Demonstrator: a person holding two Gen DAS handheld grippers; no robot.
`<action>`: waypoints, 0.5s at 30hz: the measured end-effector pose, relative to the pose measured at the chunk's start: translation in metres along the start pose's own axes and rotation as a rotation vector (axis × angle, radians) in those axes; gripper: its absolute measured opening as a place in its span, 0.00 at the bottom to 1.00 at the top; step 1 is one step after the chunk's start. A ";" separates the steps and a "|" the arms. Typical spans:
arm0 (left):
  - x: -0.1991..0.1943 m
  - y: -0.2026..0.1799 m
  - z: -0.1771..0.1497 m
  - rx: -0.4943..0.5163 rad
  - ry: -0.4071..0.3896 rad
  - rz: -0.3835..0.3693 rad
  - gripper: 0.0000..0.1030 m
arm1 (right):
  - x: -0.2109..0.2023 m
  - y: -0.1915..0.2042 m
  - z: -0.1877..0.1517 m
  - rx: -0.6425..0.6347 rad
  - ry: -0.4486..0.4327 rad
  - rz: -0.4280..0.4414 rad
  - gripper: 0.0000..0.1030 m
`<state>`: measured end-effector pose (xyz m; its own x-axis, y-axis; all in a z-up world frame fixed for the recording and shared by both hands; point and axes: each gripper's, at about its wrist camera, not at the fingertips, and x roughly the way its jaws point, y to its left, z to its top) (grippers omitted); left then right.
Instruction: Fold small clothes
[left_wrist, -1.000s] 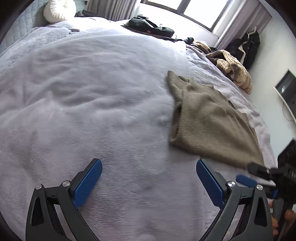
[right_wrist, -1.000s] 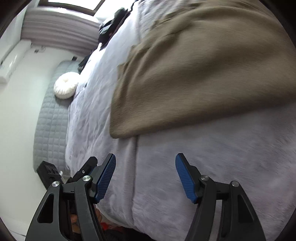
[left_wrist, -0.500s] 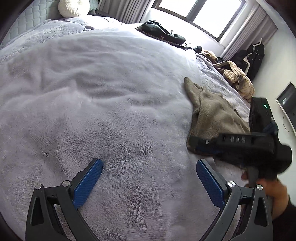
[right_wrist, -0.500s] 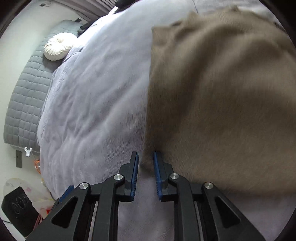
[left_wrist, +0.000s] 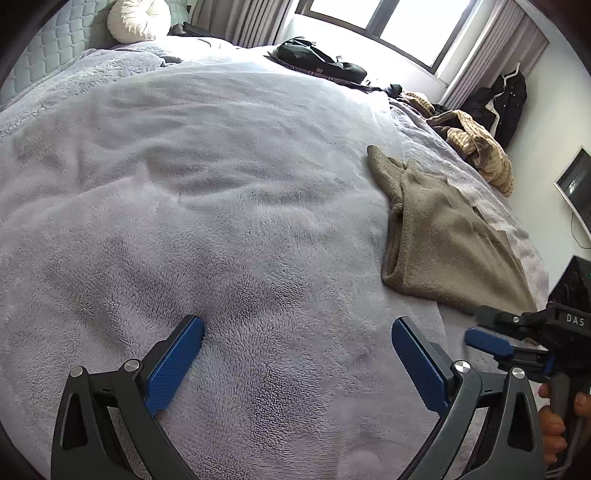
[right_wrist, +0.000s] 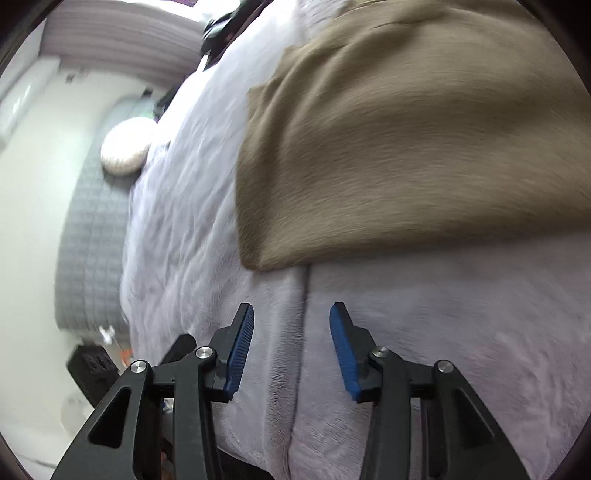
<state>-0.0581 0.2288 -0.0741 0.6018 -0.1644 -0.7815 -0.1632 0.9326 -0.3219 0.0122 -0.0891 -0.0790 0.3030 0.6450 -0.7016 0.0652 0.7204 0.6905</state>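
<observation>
Left wrist view: left gripper (left_wrist: 295, 365) is held low over the grey blanket (left_wrist: 221, 184), jaws spread wide, nothing between them. The brown garment (left_wrist: 439, 243) is seen lying partly folded on the blanket toward the right, well apart from these fingers. The right gripper (left_wrist: 484, 332) is seen at the frame's right edge, near the garment's near hem, not touching it.

Right wrist view, blurred: right gripper (right_wrist: 291, 347) is seen parted, empty, over the blanket just short of the garment's (right_wrist: 406, 147) near corner.

Step judged: between folds, with no edge taken up. Next move is judged to call for a corner or hem to be pinched, probably the near one, and carried across the garment; the left gripper would need to be brought much closer.
</observation>
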 end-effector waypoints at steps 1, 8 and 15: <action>-0.001 -0.001 0.001 -0.001 0.001 0.001 0.99 | -0.004 -0.006 0.002 0.022 -0.016 0.012 0.46; -0.006 -0.010 0.013 -0.027 -0.008 -0.044 0.99 | -0.016 -0.043 0.011 0.202 -0.113 0.106 0.55; 0.009 -0.024 0.029 -0.104 0.050 -0.237 0.99 | 0.001 -0.050 0.016 0.308 -0.173 0.217 0.56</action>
<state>-0.0267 0.2146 -0.0579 0.5935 -0.3922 -0.7028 -0.1036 0.8287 -0.5500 0.0247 -0.1287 -0.1112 0.4951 0.7020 -0.5120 0.2560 0.4453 0.8580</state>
